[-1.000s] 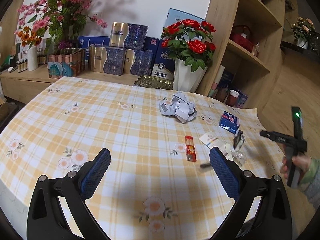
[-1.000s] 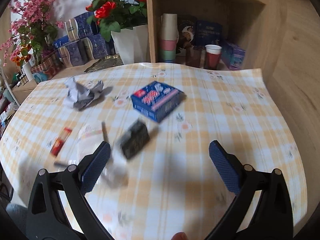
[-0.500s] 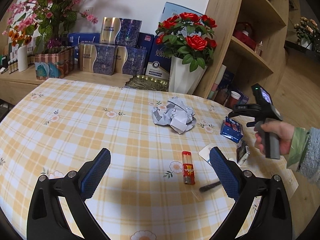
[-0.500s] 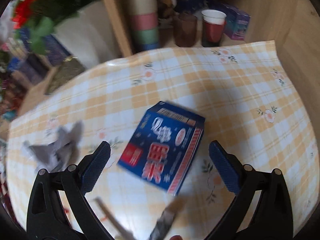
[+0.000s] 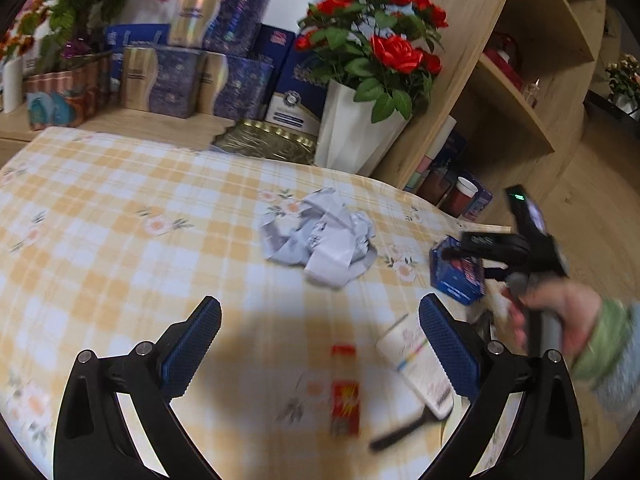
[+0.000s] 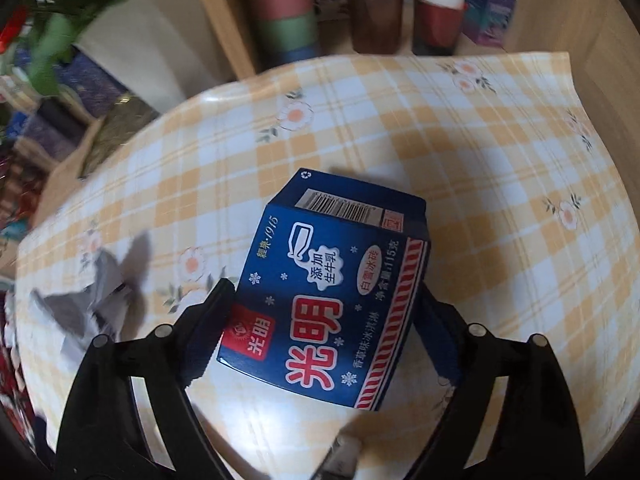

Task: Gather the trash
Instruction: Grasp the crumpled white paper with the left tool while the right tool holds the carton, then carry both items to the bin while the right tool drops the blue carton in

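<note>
Your right claw (image 6: 324, 312) is clamped on the blue carton (image 6: 332, 292), one finger pressed to each long side. The carton sits flat on the checked tablecloth (image 6: 480, 200), its barcode end pointing away from you. Beyond that end there is bare cloth up to the far edge, where cups (image 6: 438, 16) stand on the low shelf just past the table. To the right the cloth runs clear to its corner and the wooden floor. On your left, crumpled paper (image 6: 92, 304) lies near, but apart from the carton.

Your left claw (image 5: 320, 344) hangs released, fingers spread wide, above the cloth. Between its fingers lies a small red tube (image 5: 345, 388); just beside the right finger a white card (image 5: 416, 364) rests, with a thin black stick (image 5: 396, 436) at its near end. Ahead, the crumpled paper has bare cloth all round it. Farther back, the white vase (image 5: 352, 128) of red roses and the stacked gift boxes (image 5: 208, 64) crowd the table's far edge. To the left the cloth is open.
</note>
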`<control>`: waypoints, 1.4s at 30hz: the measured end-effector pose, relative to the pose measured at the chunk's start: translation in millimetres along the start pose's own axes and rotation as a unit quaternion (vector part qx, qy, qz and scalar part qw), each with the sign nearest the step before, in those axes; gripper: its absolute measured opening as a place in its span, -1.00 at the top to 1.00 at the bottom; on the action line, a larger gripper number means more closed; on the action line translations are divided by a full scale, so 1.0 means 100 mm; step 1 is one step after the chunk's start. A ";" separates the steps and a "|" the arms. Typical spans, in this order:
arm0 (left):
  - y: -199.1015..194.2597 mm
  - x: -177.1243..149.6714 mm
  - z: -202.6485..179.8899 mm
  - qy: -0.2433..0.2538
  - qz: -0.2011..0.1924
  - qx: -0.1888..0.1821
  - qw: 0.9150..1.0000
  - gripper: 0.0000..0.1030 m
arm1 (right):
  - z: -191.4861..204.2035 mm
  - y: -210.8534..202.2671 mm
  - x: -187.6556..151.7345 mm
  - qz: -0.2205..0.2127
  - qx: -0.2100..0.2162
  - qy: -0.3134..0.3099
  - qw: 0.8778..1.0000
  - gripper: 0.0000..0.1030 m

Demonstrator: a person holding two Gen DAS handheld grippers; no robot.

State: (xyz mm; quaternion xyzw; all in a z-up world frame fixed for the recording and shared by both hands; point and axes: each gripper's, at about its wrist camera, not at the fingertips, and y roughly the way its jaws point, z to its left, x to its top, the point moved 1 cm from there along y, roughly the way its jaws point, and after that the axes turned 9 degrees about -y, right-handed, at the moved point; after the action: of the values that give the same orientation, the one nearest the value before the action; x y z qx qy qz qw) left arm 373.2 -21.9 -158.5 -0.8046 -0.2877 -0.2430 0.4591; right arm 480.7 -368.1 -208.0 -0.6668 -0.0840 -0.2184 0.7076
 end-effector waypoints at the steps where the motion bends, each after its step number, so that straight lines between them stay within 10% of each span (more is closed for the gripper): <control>1: 0.13 0.05 -0.05 0.003 0.005 0.000 1.000 -0.88 | -0.01 -0.06 -0.02 -0.010 0.005 -0.005 1.000 -0.64; 15: 1.24 0.53 -0.28 0.001 0.040 0.064 0.997 -0.46 | -0.42 -0.87 -0.48 -0.141 0.046 -0.056 0.987 -0.62; 18: 1.33 0.50 -0.24 0.006 0.063 0.083 0.994 0.21 | -0.47 -0.99 -0.59 -0.153 0.055 -0.054 0.985 -0.62; 42: -1.08 0.16 -0.76 0.097 -0.034 -0.010 0.995 0.28 | -0.21 -2.16 -1.63 -0.214 0.082 -0.061 0.971 -0.62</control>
State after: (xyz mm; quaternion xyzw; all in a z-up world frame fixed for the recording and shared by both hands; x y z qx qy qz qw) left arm 300.8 -39.8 -48.4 -0.7715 -0.2668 -0.3380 0.4684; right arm 241.2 -359.6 -81.3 -0.5848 -0.2856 -0.3164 0.6902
